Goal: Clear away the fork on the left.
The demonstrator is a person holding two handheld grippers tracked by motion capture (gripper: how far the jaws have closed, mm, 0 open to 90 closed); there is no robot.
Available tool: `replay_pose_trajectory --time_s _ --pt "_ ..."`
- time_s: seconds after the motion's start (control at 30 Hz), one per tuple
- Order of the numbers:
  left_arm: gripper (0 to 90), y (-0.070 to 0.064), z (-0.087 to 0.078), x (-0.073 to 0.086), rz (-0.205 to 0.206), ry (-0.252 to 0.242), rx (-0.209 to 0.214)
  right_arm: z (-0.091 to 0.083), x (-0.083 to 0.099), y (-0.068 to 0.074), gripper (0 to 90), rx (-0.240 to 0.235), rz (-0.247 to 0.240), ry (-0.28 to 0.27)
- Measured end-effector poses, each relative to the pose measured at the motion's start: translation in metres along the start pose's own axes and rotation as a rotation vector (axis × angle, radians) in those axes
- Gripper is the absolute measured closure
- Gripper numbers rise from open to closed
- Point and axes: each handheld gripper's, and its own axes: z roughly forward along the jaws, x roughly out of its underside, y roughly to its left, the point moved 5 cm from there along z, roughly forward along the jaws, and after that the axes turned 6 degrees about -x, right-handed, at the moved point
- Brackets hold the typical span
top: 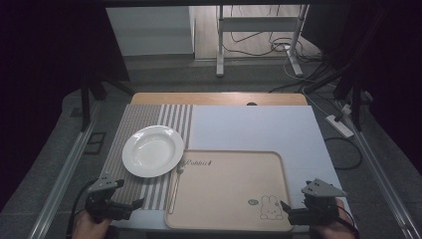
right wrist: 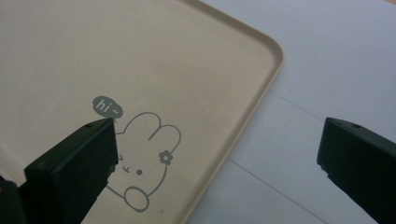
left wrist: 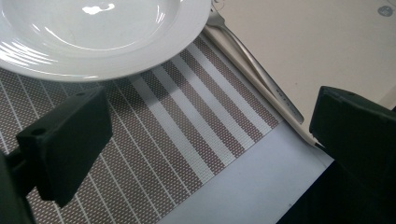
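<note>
2 tools [top: 130,206] [top: 287,211] low at near edge (jaws apart).

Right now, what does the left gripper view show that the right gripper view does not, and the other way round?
Left gripper view: the white plate on the striped placemat, and a fork lying along the tray's edge. Right gripper view: the tray's rabbit drawing with its "hi" bubble. Both: the beige tray, the pale table cover, and open black jaws.
</note>
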Motion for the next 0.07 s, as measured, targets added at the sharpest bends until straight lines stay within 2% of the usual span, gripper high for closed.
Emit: replay_pose_trajectory --time_s 0.07 --pt "0.4 -0.0001 0.0004 -0.0003 -0.001 0.003 0.001 0.0001 0.0002 0.0000 0.0 0.002 -0.003 0.002"
